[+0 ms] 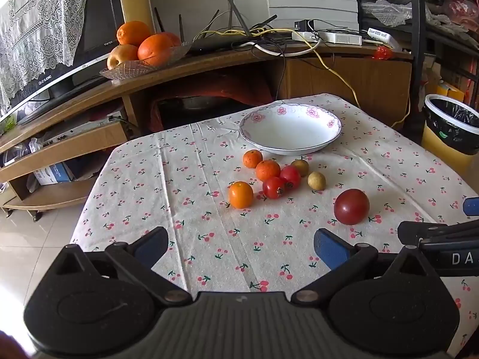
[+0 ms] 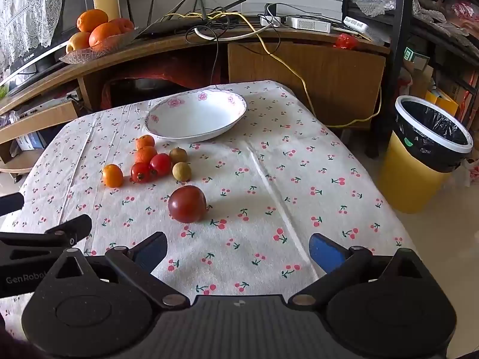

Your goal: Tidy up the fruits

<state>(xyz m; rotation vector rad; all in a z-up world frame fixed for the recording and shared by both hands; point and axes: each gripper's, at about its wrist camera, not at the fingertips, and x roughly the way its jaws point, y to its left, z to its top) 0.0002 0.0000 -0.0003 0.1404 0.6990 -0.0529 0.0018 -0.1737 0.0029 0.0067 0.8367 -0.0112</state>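
Note:
An empty white floral bowl point(image 1: 290, 128) point(image 2: 196, 116) stands at the far side of the cherry-print table. In front of it lies a cluster of small fruits: three small oranges point(image 1: 241, 194) point(image 2: 113, 175), two small red tomatoes point(image 1: 274, 187) point(image 2: 160, 164) and two brownish-yellow round fruits point(image 1: 316, 180) point(image 2: 181, 170). A big dark red tomato point(image 1: 351, 206) point(image 2: 187, 204) lies nearer, apart from them. My left gripper point(image 1: 239, 246) is open and empty above the near table. My right gripper point(image 2: 238, 249) is open and empty, to the right of the big tomato.
The tablecloth point(image 1: 209, 239) covers a small table with edges close on all sides. A yellow bin with a black liner point(image 2: 425, 155) stands on the floor to the right. A wooden TV stand behind holds a glass dish of large oranges point(image 1: 143, 45) and cables.

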